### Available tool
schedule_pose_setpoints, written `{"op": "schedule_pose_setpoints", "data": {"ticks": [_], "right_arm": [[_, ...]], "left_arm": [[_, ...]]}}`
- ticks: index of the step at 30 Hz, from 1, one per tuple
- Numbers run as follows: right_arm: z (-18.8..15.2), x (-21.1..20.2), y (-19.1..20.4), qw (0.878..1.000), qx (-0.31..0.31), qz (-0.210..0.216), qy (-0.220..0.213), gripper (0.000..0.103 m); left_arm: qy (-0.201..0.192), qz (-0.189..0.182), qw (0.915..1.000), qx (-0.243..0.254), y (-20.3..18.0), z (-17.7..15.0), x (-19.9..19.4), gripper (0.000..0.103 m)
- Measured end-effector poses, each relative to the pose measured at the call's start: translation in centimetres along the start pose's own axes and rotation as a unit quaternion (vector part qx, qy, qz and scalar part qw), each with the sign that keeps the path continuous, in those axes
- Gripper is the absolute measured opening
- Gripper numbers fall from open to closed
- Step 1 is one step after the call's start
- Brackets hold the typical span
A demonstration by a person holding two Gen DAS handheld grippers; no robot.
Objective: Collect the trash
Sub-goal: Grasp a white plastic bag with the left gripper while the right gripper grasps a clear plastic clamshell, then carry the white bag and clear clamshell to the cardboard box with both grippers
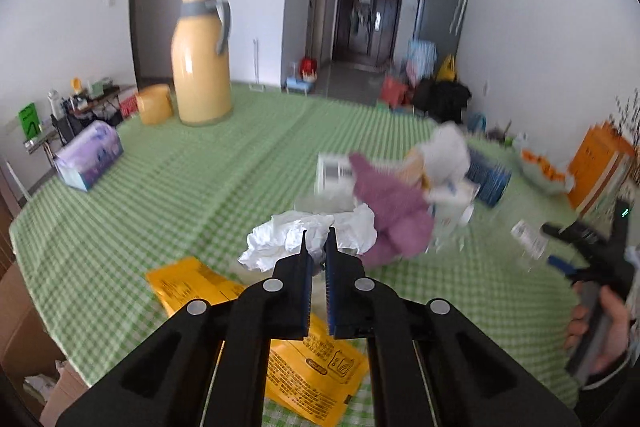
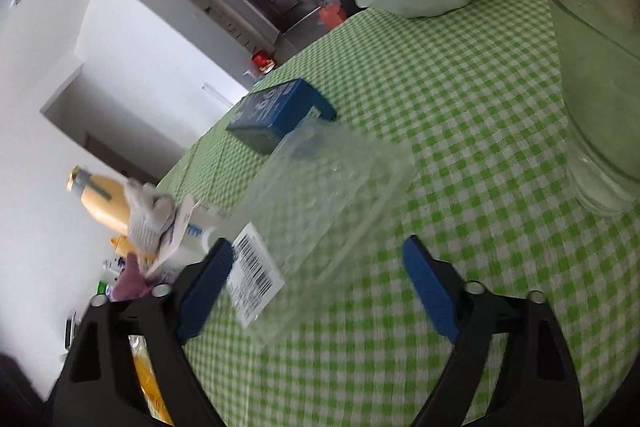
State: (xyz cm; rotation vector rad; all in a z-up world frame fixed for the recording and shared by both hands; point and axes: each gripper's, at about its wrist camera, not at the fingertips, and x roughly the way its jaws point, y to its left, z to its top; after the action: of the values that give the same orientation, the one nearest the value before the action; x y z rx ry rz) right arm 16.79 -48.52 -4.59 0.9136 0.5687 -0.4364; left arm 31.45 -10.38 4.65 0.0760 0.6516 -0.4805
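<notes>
Blue-padded jaws of the left gripper [image 1: 317, 241] are standing nearly together, their tips pinching the near edge of a crumpled white paper [image 1: 308, 235] on the green checked tablecloth [image 1: 180, 187]. That gripper is pointing forward and down, with a yellow packet [image 1: 308, 371] lying flat beneath it, its long side running away to the left. Beyond the paper, a purple cloth [image 1: 392, 211] is lying beside blurred cartons. The right gripper [image 2: 316, 267] is tilting steeply to one side, jaws apart and not pressing on anything, with a clear plastic box [image 2: 320, 195] lying between them, its barcode label [image 2: 254, 277] at the near end and its long axis pointing away toward a blue box [image 2: 280, 115].
</notes>
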Motion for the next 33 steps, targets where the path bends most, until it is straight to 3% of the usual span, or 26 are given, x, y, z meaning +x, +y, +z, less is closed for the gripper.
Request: {"op": "schedule_pose_setpoints", "data": {"ticks": [1,2,3,12,26,33], "right_arm": [[0.1,0.2,-0.2,1.000,0.005,-0.002,0.002,0.067],[0.3,0.5,-0.5,1.000,0.011,-0.004,0.006,0.056],[0.4,0.6,-0.7,1.000,0.013,0.014,0.006,0.049],[-0.3,-1.8,1.6,0.996,-0.062,0.061,-0.004,0.026],[-2.7,-7.3,5.0,0.984,-0.135,0.107,-0.039,0.024],[-4.5,-8.8,13.2,0.960,-0.230,0.150,-0.058,0.023]], "left_arm": [[-0.012,0.004,0.9999,-0.004,0.0,0.3,-1.0,0.003],[-0.020,0.007,0.9998,-0.006,0.0,0.6,-1.8,0.003],[-0.027,0.010,0.9995,-0.009,0.1,0.7,-2.5,0.003],[-0.059,0.048,0.9968,-0.025,1.6,0.9,-6.6,0.003],[-0.089,0.072,0.9921,-0.051,5.0,-0.2,-9.7,0.003],[-0.104,0.123,0.9816,-0.103,11.6,-1.9,-12.1,0.003]]}}
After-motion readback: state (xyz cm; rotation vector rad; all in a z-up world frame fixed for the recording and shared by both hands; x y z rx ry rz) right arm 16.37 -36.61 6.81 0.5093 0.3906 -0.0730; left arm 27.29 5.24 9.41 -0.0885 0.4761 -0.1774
